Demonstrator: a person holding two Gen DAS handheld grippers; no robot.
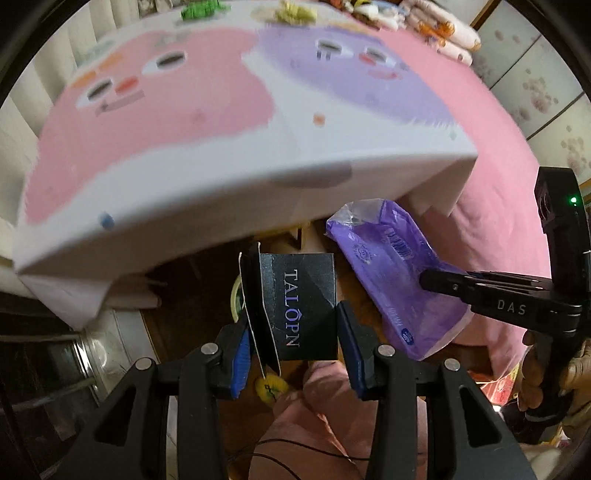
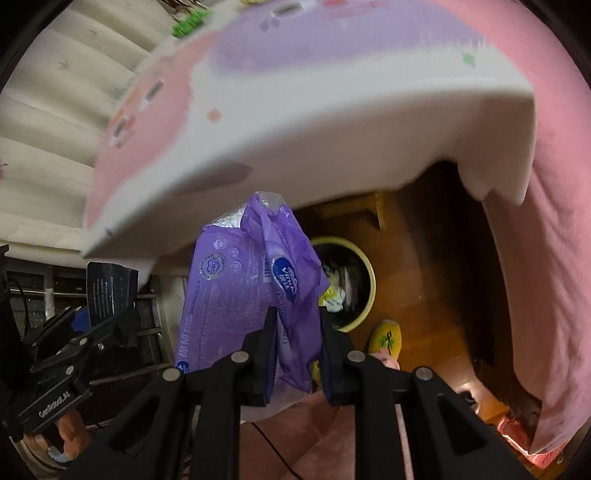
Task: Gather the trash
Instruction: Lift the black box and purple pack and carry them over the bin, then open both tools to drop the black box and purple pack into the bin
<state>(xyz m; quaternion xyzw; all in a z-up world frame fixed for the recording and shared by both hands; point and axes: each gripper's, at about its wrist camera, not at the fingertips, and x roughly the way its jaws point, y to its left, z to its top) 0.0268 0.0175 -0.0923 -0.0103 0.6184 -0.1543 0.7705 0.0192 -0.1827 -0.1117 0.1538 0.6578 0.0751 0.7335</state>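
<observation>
**Both grippers loaded, bin within reach below**

Black-armed and blue-padded, the left gripper fills the bottom of the left wrist view, its jaws closed on a flattened black cardboard box printed "TALOPN", held upright at centre frame. At the right edge of that view the right gripper reaches in from the side and pinches a crumpled purple plastic wrapper.

From the right wrist view the same grip reads clearly: the right gripper clamps the lower fold of the purple wrapper, which hangs up through the middle of the frame, torn silver lining showing at its top. The left gripper with its black box sits at the left edge.

Just right of the wrapper, centre frame, stands a round pale-yellow waste bin on a brown wooden floor; it already holds some crumpled scraps. A yellow slipper shows near its lower rim.

Across the top of both views spreads a white bedsheet with pink and purple cartoon faces. At its far edge, top of the left wrist view, lie a green crumpled scrap and a pale yellow one.

Judging from this, the task is partway: two pieces are picked up but not yet dropped, and the far scraps look uncollected.
</observation>
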